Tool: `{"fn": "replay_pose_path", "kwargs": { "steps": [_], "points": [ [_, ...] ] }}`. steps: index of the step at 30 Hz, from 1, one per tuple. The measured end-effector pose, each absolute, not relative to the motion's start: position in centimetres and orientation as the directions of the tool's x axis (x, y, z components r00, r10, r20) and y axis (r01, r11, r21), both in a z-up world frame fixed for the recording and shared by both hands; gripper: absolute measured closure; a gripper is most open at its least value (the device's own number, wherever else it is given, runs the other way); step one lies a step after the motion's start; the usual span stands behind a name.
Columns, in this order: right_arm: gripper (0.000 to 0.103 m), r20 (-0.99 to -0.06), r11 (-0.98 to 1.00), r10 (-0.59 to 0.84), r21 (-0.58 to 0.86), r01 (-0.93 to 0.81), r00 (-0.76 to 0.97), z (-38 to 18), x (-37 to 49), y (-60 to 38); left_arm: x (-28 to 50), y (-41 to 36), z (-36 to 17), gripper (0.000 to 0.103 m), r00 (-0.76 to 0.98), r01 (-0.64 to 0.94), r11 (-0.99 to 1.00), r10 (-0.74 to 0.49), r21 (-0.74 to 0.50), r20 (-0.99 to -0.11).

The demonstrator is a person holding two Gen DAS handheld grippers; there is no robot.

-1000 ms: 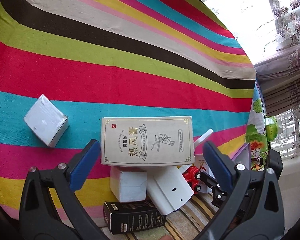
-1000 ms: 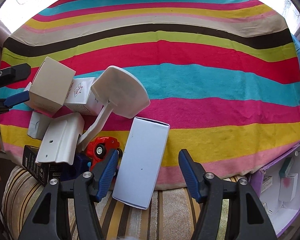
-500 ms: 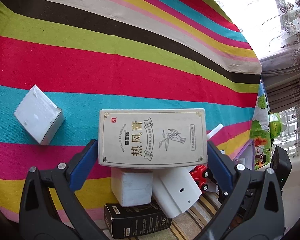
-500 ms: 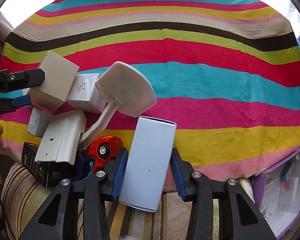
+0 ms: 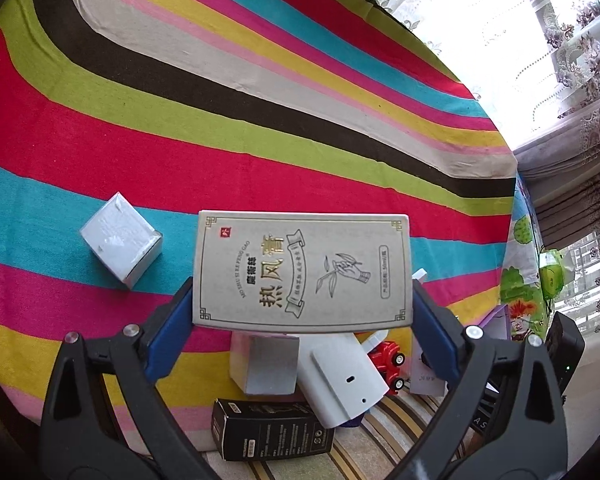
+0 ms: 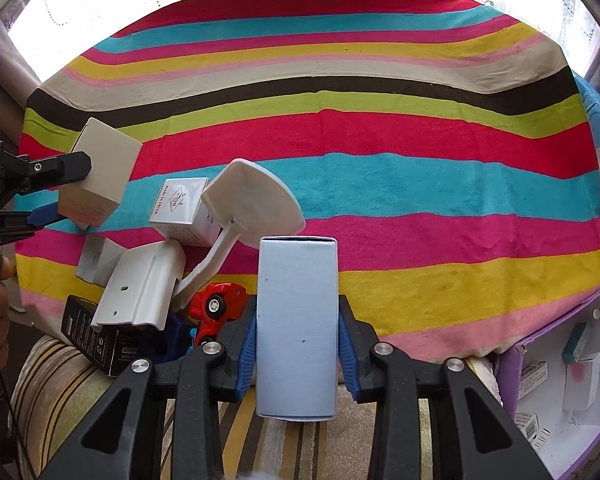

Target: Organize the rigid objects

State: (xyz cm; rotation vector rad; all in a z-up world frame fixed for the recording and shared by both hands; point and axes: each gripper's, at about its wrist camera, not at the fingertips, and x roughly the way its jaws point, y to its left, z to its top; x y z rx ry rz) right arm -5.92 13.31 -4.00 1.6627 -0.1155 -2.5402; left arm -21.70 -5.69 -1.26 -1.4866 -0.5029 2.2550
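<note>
Boxes are held in both grippers above the near edge of the striped cloth (image 6: pixel 380 132). In the left gripper (image 5: pixel 302 314) a cream carton (image 5: pixel 302 270), printed "热风膏" and "MO SHU SI RE FENG GAO", is pinched between the blue pads. The right gripper (image 6: pixel 297 344) is closing on a plain pale-blue box (image 6: pixel 297 326), its pads against the sides. Near the left corner lie a white cube box (image 6: pixel 180 210) reading "made in china", a black carton (image 5: pixel 272 428) and a red toy car (image 6: pixel 216 306). Toward the far edge the cloth is open.
</note>
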Motion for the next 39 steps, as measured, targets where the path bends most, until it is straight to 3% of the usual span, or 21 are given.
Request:
{"fn": "replay_pose_path", "kwargs": {
  "steps": [13, 27, 39],
  "points": [
    [0.067, -0.873, -0.985, -0.144, 0.17, -0.014, -0.466, -1.2, -2.2, 17.4, -16.1, -0.8, 3.3, 0.005, -0.417, -0.263, -0.823, 0.567, -0.503, -0.71],
    [0.067, -0.843, -0.966, -0.137, 0.229, -0.117, -0.52, 0.9, 2.9, 25.0, -10.4, 10.0, 3.5, 0.005, -0.28, -0.422, -0.746, 0.648, -0.515, -0.709],
    [0.067, -0.837, -0.917, -0.017, 0.231, -0.326, -0.546, 0.6, 6.9, 35.6, -5.8, 20.4, 2.9, 0.005, -0.136, -0.554, -0.671, 0.657, -0.493, -0.742]
  ]
}}
